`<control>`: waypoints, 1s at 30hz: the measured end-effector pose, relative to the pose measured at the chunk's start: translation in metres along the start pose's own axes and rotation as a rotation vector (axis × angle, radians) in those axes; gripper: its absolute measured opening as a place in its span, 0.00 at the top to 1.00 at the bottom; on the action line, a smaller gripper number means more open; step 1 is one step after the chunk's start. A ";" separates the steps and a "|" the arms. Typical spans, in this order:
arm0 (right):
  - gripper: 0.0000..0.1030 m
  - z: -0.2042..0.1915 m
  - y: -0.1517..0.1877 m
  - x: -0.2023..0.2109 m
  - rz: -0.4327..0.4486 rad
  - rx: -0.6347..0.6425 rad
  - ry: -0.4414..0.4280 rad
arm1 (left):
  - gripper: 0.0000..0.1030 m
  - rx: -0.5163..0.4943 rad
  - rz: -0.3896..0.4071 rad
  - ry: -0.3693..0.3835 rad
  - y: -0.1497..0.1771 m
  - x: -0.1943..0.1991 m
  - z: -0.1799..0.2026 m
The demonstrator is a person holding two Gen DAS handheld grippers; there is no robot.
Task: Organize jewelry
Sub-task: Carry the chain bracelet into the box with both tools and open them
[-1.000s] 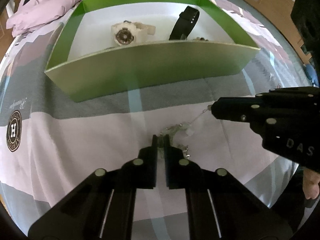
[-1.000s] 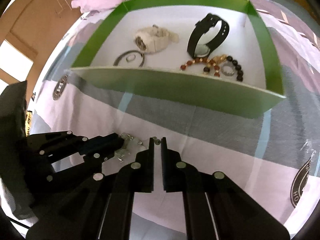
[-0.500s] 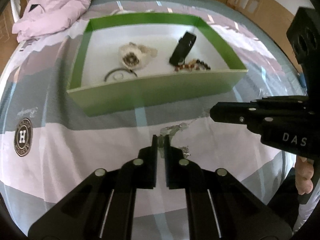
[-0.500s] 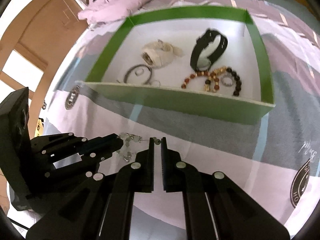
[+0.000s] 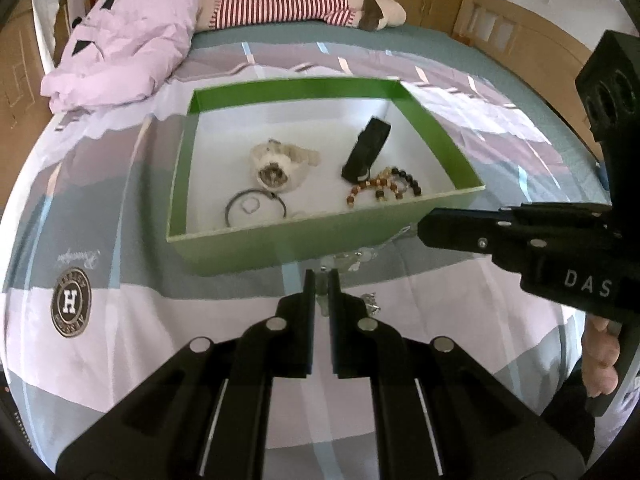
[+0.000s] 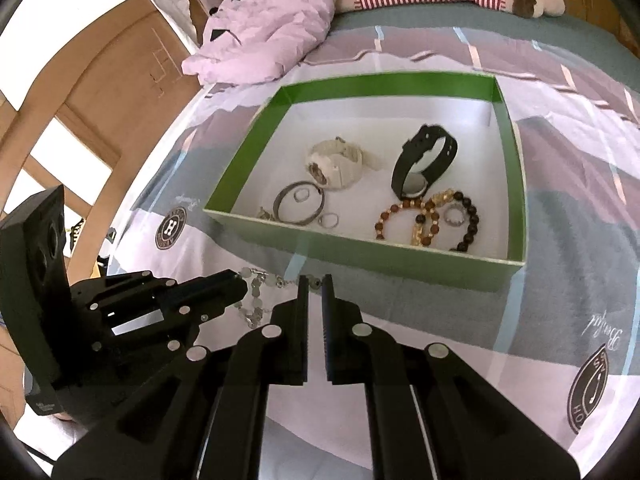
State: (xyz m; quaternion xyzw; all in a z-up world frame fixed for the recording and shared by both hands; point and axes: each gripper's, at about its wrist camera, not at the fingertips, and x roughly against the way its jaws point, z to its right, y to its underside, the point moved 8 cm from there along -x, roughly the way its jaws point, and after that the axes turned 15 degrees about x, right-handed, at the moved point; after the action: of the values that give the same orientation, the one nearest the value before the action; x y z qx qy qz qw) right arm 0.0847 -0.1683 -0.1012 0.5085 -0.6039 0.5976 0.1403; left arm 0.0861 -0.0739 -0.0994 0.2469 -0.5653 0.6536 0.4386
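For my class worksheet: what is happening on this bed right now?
A person holds a silver chain necklace stretched between the left hand-held gripper and right hand-held gripper, just in front of a green box. A white watch, black watch, bead bracelets and rings already lie inside.

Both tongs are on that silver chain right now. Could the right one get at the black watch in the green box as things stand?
Probably not yet: the right tongs are shut on the silver chain, shared with the left tongs. Otherwise the black watch stands exposed in the open green box.
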 end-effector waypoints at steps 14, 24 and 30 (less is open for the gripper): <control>0.94 0.004 -0.037 0.021 0.160 0.043 0.033 | 0.95 -0.030 0.107 -0.043 -0.038 0.018 0.011; 0.94 0.012 -0.056 0.025 0.223 0.065 0.067 | 0.95 -0.054 0.153 -0.067 -0.071 0.022 0.012; 0.94 0.020 -0.064 0.021 0.236 0.072 0.104 | 0.95 -0.072 0.160 -0.084 -0.088 0.013 0.014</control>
State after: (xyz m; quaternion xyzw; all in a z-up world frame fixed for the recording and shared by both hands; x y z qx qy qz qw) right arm 0.1342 -0.1805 -0.0524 0.4069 -0.6297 0.6567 0.0816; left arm 0.1518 -0.0857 -0.0396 0.2122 -0.6242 0.6550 0.3693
